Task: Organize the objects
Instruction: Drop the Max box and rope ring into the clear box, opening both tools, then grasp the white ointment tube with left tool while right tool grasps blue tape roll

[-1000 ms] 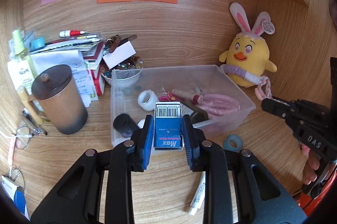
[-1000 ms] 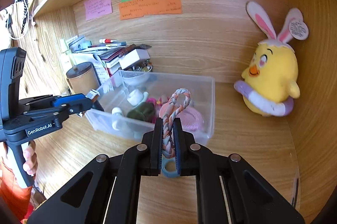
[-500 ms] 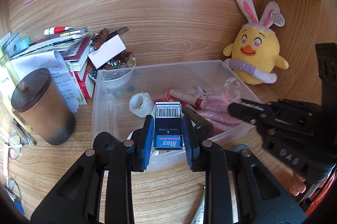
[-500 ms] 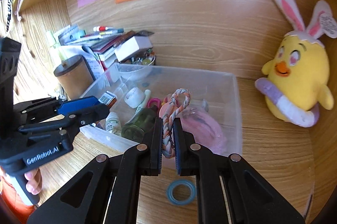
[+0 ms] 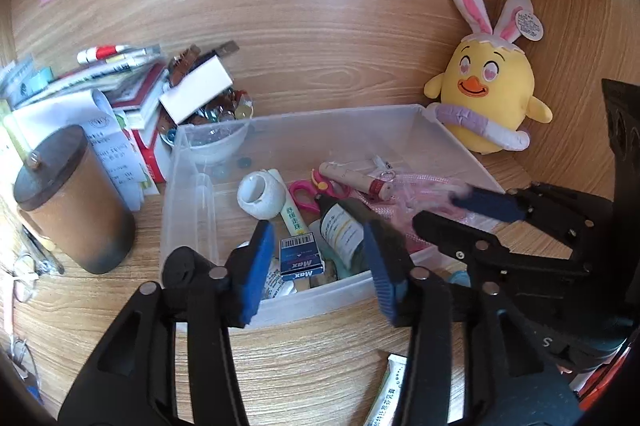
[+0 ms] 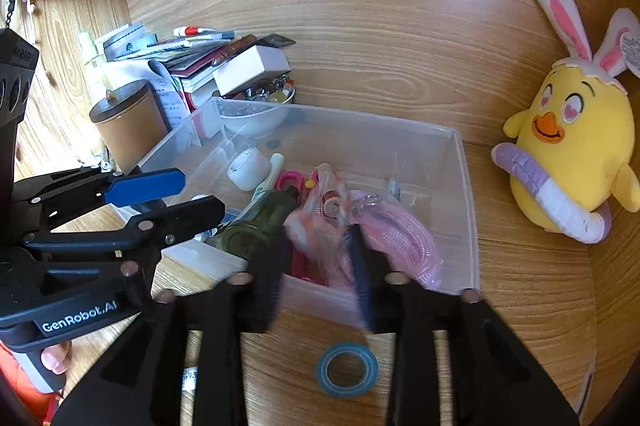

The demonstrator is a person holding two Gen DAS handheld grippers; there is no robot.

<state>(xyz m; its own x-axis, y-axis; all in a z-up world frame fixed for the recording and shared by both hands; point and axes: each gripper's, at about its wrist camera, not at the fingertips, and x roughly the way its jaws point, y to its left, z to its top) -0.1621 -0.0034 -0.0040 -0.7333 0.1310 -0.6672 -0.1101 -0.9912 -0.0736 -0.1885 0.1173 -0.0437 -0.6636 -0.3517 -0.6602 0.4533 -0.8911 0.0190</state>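
A clear plastic bin stands on the wooden desk and holds small items. My left gripper is open over the bin's near wall; the blue Max staple box lies loose in the bin between its fingers. My right gripper is open and blurred over the bin's near edge; the braided pink-and-white rope lies in the bin just beyond it, beside a pink coil. Each gripper shows in the other's view, the right one and the left one.
In the bin: a green bottle, white tape roll, glue tube, pink scissors. A brown lidded cup, a stack of books and a bowl stand left. A yellow plush chick sits right. A blue tape ring lies in front.
Both grippers opened. The staple box dropped from my left gripper into the bin, and the braided rope dropped from my right gripper into the bin.
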